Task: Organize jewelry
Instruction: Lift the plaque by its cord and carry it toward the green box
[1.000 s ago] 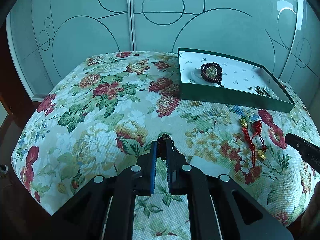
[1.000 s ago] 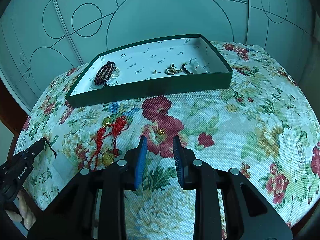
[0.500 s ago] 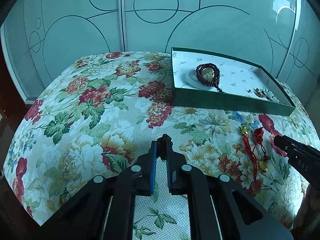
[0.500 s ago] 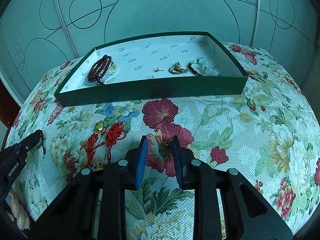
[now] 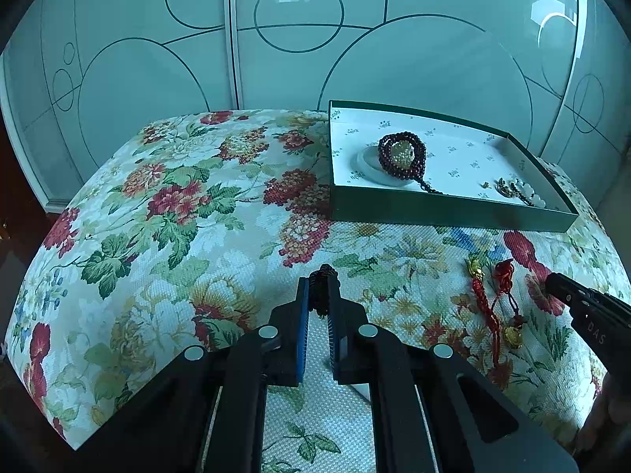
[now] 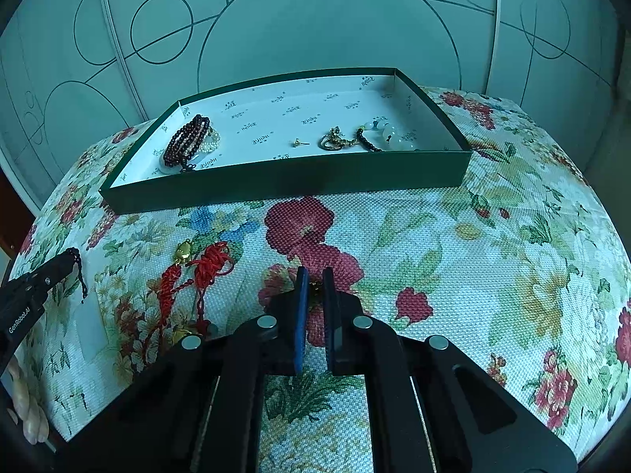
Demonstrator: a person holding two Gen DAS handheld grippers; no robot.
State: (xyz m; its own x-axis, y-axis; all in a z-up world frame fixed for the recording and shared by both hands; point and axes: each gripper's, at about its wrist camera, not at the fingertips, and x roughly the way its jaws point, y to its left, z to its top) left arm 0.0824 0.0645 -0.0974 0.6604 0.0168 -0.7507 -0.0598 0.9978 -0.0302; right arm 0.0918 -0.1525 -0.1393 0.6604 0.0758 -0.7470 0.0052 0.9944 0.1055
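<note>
My left gripper (image 5: pixel 318 283) is shut on a dark bead string (image 5: pixel 324 274), held just above the floral cloth; in the right wrist view the beads (image 6: pixel 77 264) dangle from its tip. My right gripper (image 6: pixel 313 276) points down at a red flower, its jaws closing tight on a small gold piece (image 6: pixel 314 287) between the pads. It also shows at the right edge of the left wrist view (image 5: pixel 552 282). Behind stands a green tray (image 6: pixel 284 185) with white lining, holding a dark red bead bracelet (image 6: pixel 187 140), a gold stud (image 6: pixel 298 142), a gold ring (image 6: pixel 333 142) and pale beads (image 6: pixel 390 136).
Red knotted cords with gold charms (image 6: pixel 205 268) lie on the cloth between the two grippers, in front of the tray's left end. The floral cloth (image 6: pixel 493 256) drops away at its edges. Frosted glass panels (image 6: pixel 315 19) stand behind the table. A person's fingers (image 6: pixel 27 414) show at the lower left.
The right gripper's jaws have narrowed from apart to nearly together around the small gold piece on the red flower. The left gripper keeps its grip on the dark beads.
</note>
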